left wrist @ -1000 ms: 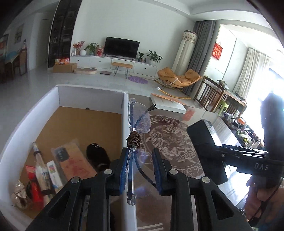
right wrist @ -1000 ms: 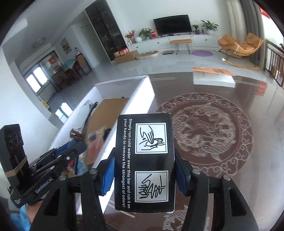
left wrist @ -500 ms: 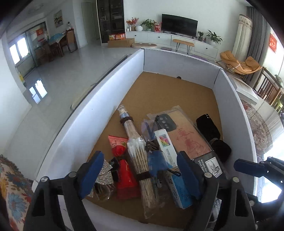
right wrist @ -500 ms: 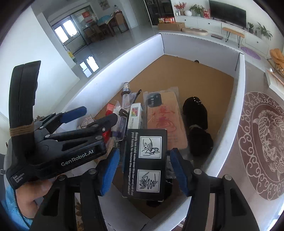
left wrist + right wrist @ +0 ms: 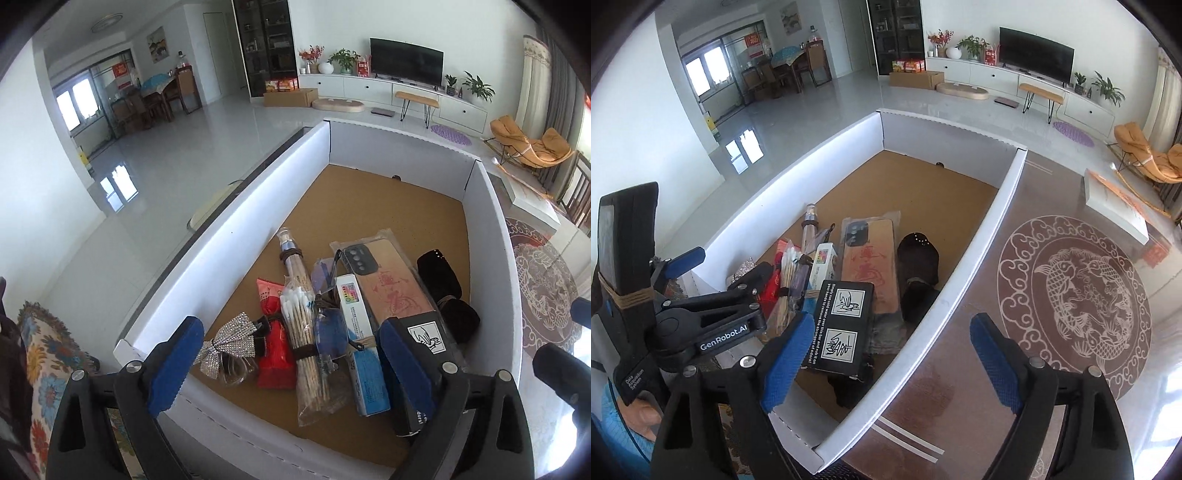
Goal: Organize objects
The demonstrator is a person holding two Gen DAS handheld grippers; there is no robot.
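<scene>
Setting: a home, open-plan living room. Landmark: flat television [image 5: 406, 61] on a long white low cabinet [image 5: 391, 92] against the far wall. Potted plants [image 5: 476, 85] and a white vase with red flowers [image 5: 325, 66] stand on the cabinet beside the television. A small wooden bench [image 5: 415, 99] sits just in front of it. An orange rocking lounge chair [image 5: 528, 147] is right of the television, near curtains [image 5: 532, 74]. A dark glass display cabinet [image 5: 266, 44] stands left of it; further left, a dining table with chairs [image 5: 162, 92] by windows. Glossy pale tile floor [image 5: 166, 155] throughout.
</scene>
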